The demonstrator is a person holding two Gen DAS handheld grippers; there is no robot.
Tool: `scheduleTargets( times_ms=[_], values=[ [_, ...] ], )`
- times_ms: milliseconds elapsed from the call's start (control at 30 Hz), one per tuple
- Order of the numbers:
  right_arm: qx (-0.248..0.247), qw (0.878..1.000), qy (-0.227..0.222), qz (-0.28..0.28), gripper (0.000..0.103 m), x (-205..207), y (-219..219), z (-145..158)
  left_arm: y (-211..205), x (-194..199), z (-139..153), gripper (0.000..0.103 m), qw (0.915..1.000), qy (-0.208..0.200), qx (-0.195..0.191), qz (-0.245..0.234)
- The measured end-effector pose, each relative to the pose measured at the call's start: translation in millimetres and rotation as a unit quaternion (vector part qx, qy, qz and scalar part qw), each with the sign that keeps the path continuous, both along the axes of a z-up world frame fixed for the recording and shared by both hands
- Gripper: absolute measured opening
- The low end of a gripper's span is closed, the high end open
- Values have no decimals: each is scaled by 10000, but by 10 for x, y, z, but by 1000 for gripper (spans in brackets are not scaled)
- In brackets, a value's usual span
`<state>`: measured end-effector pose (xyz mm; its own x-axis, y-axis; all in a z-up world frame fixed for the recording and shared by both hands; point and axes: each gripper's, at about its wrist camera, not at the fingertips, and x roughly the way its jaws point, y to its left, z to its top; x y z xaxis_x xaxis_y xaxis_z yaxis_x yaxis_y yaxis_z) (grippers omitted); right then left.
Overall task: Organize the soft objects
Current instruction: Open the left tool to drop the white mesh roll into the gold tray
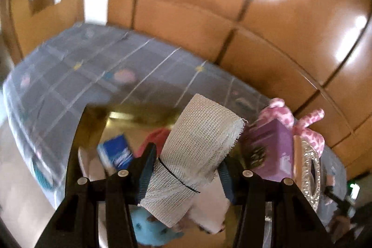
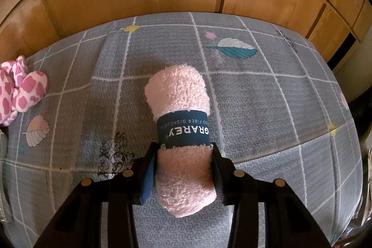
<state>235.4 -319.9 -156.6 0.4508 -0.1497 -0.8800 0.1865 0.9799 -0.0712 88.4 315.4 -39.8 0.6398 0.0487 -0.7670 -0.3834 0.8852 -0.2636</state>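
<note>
In the blurry left view we see the left gripper (image 1: 186, 163) clamped on a gauze roll (image 1: 197, 150) above a box w/ half-hidden items. The right gripper (image 2: 184, 158) grasps a pink dishcloth roll (image 2: 182, 131) over the grey cloth (image 2: 267, 108); a pink-spotted plush (image 2: 21, 92) is cut off at the edge.

My left gripper (image 1: 186, 166) is clamped on the gauze roll (image 1: 197, 150), apparently held aloft; view's blurred. My right gripper (image 2: 184, 166) is clamped on the pink dishcloth roll (image 2: 181, 136), 2 fingers level.
</note>
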Motion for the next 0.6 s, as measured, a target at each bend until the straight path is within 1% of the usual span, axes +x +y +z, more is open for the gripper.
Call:
scheduleTargets(
  times_ms=[100,200,267,300,333,400,433,467,500,600],
  values=[
    [-12,10000,-16,-31,42,-6,2,9,137,-46,-184,52,9984,118,-531,132],
    [-77,10000,-40,-29,42,-16,24,13,118,54,-287,53,9959,113,-894,120],
    [-112,9999,-55,-23,42,-34,40,19,79,163,-316,56,9942,155,-1055,167],
    [-119,9999,-57,-19,42,-38,44,20,59,250,-328,59,9941,148,-1063,136],
    [-122,9999,-55,-13,42,-41,46,20,38,338,-352,60,9946,155,-1024,98],
    [-122,9999,-56,-1,42,-45,43,23,40,478,-419,63,9950,269,-947,158],
    [-122,9999,-54,2,42,-44,40,24,47,533,-462,69,9948,331,-951,161],
    [-120,9999,-51,14,42,-44,38,26,41,599,-506,74,9949,408,-912,161],
    [-118,9999,-47,19,42,-41,36,25,40,619,-527,78,9955,485,-792,181],
    [-118,9999,-37,34,42,-39,16,24,28,603,-536,82,9967,547,-550,241]
  ],
)
